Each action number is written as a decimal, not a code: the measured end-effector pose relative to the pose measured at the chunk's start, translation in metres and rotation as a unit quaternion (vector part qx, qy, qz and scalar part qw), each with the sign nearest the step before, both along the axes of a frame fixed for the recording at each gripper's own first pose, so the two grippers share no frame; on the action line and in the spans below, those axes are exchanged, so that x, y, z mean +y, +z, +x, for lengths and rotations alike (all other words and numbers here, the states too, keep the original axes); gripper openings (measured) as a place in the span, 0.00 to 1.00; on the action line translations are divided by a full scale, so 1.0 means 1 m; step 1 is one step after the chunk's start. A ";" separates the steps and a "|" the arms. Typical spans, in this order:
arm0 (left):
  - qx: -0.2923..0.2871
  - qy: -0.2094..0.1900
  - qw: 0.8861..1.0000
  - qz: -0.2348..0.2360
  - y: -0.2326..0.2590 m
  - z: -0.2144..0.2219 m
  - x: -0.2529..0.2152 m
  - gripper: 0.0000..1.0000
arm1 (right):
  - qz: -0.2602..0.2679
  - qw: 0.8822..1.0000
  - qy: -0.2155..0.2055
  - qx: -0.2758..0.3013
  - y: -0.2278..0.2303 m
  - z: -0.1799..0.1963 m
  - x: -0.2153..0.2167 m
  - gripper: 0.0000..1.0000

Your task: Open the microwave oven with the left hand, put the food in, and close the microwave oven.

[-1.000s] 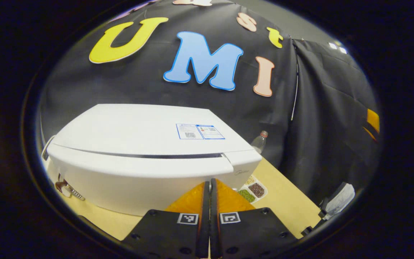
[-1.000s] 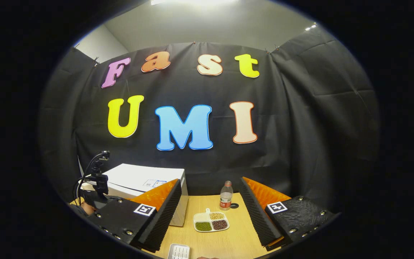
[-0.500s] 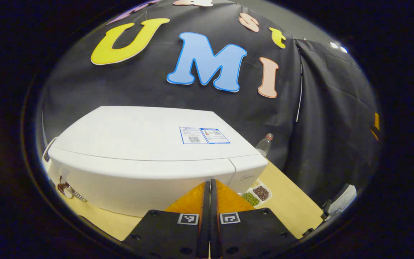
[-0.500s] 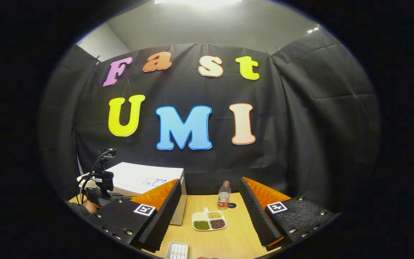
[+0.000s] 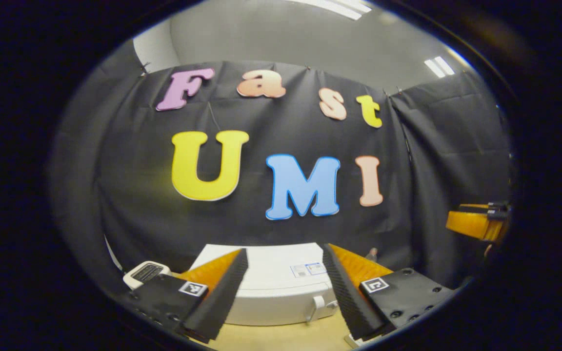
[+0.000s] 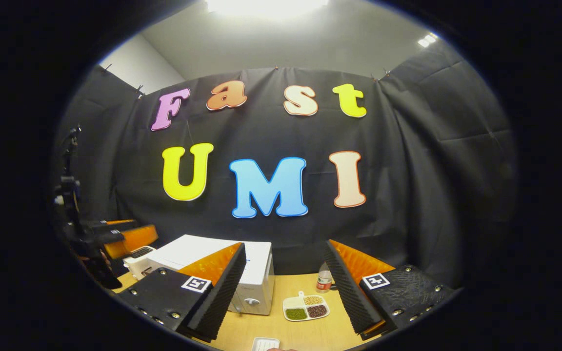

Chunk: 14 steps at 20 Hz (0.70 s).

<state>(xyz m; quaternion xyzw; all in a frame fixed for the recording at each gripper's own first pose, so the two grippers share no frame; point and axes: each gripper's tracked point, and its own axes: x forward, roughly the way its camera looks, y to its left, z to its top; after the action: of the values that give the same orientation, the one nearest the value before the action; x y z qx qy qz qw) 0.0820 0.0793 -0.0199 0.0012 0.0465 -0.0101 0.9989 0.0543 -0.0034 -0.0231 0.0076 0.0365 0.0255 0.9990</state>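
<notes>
The left gripper view looks level toward the booth's back wall from in front of the white microwave oven (image 5: 281,287), which sits low and near between that camera's own spread fingers, with a strip of wooden table (image 5: 281,336) beneath. The right gripper view faces the same wall from farther right and farther back, taking in the microwave oven (image 6: 256,278) at lower left, the table (image 6: 305,331), a divided food tray (image 6: 306,307) and a bottle (image 6: 325,280). Both views share the microwave and the table. Each catches the other gripper at its edge: right gripper (image 5: 476,222), left gripper (image 6: 125,236).
</notes>
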 end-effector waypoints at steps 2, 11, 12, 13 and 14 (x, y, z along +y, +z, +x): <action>-0.019 0.032 0.999 0.005 0.028 -0.028 0.028 0.98 | 0.003 1.000 0.009 -0.006 0.008 -0.002 0.013 0.97; -0.020 0.027 0.999 0.042 0.046 -0.084 0.063 0.97 | 0.005 0.999 0.028 -0.019 0.028 -0.017 0.065 0.97; -0.023 0.023 0.999 0.044 0.049 -0.086 0.066 0.98 | 0.006 0.999 0.027 -0.019 0.029 -0.018 0.069 0.97; -0.026 0.019 0.998 0.046 0.050 -0.086 0.067 0.98 | 0.007 0.999 0.026 -0.017 0.030 -0.019 0.074 0.97; -0.031 0.017 0.998 0.047 0.055 -0.087 0.069 0.98 | 0.008 0.999 0.026 -0.018 0.031 -0.020 0.078 0.97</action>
<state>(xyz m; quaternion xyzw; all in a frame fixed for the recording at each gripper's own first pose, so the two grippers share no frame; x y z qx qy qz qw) -0.0046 0.1484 0.0347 0.0472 0.0160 0.0089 0.9987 0.0342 0.0741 0.0080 0.0144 0.0181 0.0517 0.9984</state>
